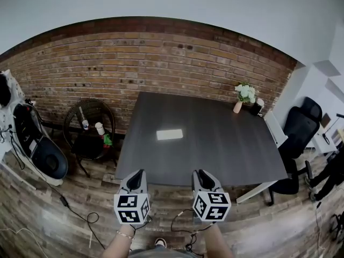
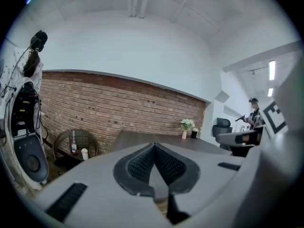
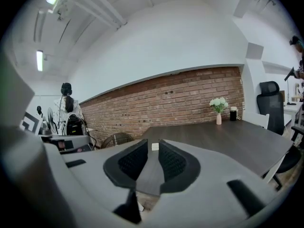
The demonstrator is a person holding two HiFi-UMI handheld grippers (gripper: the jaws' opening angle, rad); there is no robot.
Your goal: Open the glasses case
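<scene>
The table [image 1: 215, 144] is looking matt, dark wood-grain — the case [image 1: 169, 134] at centre smooth and pale; the wall [image 1: 161, 58] is showing rough brick, the floor [image 1: 32, 224] worn planks.

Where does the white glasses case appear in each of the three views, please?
Head view: the glasses case lies near the middle of the dark table.
Left gripper view: it is not visible.
Right gripper view: the glasses case is small and far, below the centre, in the gap between the tongs.
Shared landmark: the vase of white flowers at the table's far right corner.
</scene>
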